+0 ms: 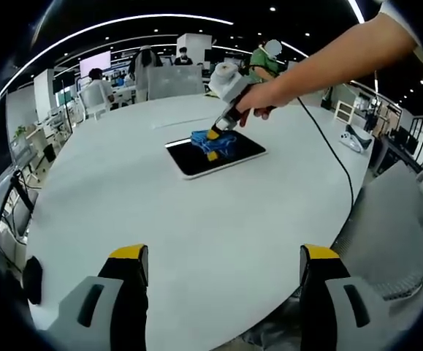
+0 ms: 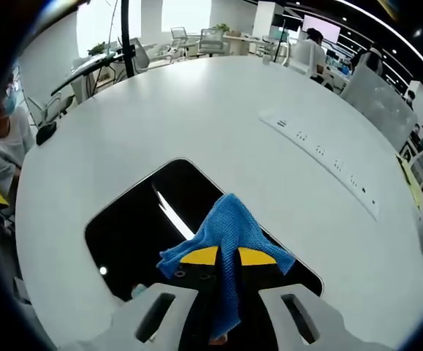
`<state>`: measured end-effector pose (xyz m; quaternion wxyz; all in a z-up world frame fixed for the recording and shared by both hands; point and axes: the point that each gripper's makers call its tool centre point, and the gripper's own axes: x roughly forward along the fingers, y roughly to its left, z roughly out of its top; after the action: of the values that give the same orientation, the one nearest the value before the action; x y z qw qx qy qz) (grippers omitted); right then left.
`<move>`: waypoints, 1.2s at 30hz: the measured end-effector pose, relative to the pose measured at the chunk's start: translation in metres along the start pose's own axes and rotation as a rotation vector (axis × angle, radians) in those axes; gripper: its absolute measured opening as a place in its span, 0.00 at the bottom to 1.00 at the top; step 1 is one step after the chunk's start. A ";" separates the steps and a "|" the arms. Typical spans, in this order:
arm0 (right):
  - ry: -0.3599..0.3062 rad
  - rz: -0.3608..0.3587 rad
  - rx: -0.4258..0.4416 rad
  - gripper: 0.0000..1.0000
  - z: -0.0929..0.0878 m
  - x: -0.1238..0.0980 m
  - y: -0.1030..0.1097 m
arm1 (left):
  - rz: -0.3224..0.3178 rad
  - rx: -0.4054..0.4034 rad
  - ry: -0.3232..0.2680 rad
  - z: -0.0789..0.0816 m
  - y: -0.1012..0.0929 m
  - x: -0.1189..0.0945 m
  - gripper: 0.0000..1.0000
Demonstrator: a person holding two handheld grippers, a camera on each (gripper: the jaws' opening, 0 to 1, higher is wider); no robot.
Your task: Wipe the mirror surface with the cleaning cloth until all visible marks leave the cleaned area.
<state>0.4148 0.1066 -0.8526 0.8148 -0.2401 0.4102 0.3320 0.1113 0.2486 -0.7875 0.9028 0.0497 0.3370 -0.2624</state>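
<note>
The big white round table (image 1: 196, 219) spreads out from the left gripper (image 1: 224, 259), whose yellow-tipped jaws stand wide apart over bare tabletop. Farther out lies the mirror (image 1: 229, 159), a dark rounded rectangle flat on the table. In the right gripper view, the right gripper (image 2: 228, 256) has its jaws closed on the blue cleaning cloth (image 2: 229, 227), which is pressed onto the mirror's glass. A person's hand (image 1: 258, 99) holds that gripper from above. A power strip (image 2: 321, 161) is set in the tabletop beyond. Behind, an open office with chairs (image 1: 94, 99), desks and seated people.
</note>
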 end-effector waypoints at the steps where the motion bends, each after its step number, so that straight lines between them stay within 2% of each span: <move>1: 0.000 -0.001 -0.001 0.04 0.001 0.001 -0.001 | 0.001 0.001 0.000 0.000 0.000 0.000 0.86; 24: 0.006 -0.029 -0.024 0.04 0.010 0.003 -0.011 | 0.002 -0.020 -0.006 0.000 0.003 0.001 0.86; 30: 0.007 -0.025 -0.005 0.03 0.013 0.009 -0.016 | 0.002 -0.025 -0.008 0.000 0.003 0.002 0.86; 36: -0.007 -0.025 -0.026 0.03 0.018 0.014 -0.015 | 0.001 -0.031 -0.015 0.001 0.001 0.002 0.86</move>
<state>0.4408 0.1137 -0.8525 0.8171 -0.2548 0.3999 0.3278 0.1136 0.2486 -0.7877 0.9062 0.0337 0.3342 -0.2570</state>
